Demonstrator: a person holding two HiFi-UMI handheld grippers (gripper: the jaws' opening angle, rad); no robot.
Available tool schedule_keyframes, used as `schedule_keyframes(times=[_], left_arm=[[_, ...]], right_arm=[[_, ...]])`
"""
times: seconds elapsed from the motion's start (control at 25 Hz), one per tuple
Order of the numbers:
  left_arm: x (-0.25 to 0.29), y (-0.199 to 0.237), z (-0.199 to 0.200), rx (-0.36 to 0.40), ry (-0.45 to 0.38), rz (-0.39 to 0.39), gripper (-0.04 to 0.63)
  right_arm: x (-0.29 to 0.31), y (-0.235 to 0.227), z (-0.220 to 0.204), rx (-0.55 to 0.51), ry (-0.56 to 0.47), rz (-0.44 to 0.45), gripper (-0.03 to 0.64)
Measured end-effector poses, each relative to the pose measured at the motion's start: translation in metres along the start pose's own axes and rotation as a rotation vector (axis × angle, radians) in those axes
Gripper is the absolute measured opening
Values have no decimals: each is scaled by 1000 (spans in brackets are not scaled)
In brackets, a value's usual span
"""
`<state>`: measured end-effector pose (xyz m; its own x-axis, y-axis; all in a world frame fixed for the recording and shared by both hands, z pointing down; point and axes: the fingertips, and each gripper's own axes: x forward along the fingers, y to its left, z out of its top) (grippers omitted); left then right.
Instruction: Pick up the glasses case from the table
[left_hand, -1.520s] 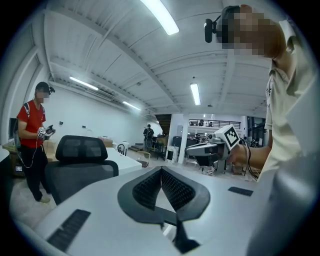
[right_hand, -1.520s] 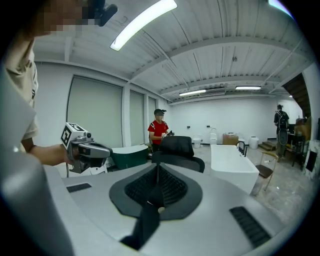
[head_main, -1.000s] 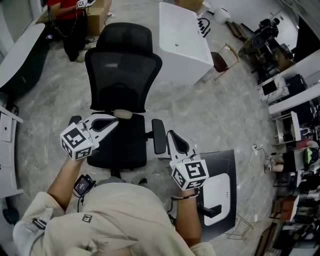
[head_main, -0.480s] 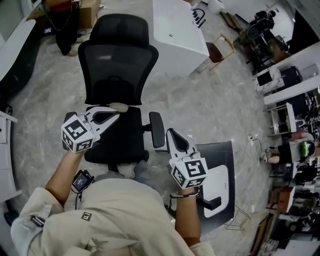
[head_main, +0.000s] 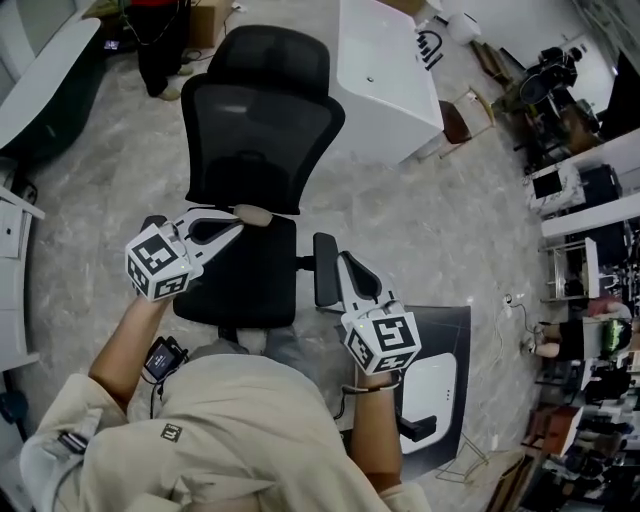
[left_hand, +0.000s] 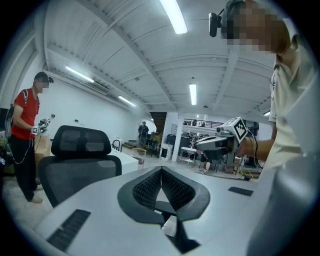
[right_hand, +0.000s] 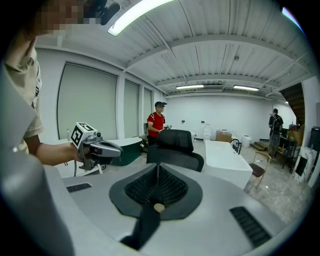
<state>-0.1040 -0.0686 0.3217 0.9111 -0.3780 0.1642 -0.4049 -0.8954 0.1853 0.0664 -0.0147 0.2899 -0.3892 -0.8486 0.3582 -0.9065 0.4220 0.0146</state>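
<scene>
No glasses case shows in any view. My left gripper (head_main: 250, 215) is held level over the seat of a black office chair (head_main: 258, 130), just below its backrest. Its jaws meet in a line, shut with nothing between them (left_hand: 161, 172). My right gripper (head_main: 347, 263) hovers beside the chair's right armrest, pointing a little downward. Its pads also meet, shut and empty (right_hand: 158, 172). Each gripper appears in the other's view: the right gripper (left_hand: 202, 145) and the left gripper (right_hand: 116, 148).
A white table (head_main: 385, 70) stands past the chair at the upper right, over a marbled floor. A dark mat with a white device (head_main: 435, 385) lies at my right. A person in a red shirt (right_hand: 157, 125) stands behind the chair. Desks and shelves line the right side.
Both grippers have shifted only slightly over the chair, and the head view has swung a little. Both pairs of jaws look the same as before.
</scene>
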Motion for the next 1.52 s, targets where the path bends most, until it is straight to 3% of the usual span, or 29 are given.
schedule_keyframes(times=[0.8, 1.24, 1.52], left_arm=[[58, 56, -15, -15, 123, 97, 17], [113, 90, -69, -47, 250, 78, 17], [143, 115, -129, -94, 348, 71, 18]], right_arm=[[82, -59, -10, 46, 45, 163, 28], [118, -99, -38, 88, 92, 198, 28], [138, -117, -61, 118, 123, 208, 28]])
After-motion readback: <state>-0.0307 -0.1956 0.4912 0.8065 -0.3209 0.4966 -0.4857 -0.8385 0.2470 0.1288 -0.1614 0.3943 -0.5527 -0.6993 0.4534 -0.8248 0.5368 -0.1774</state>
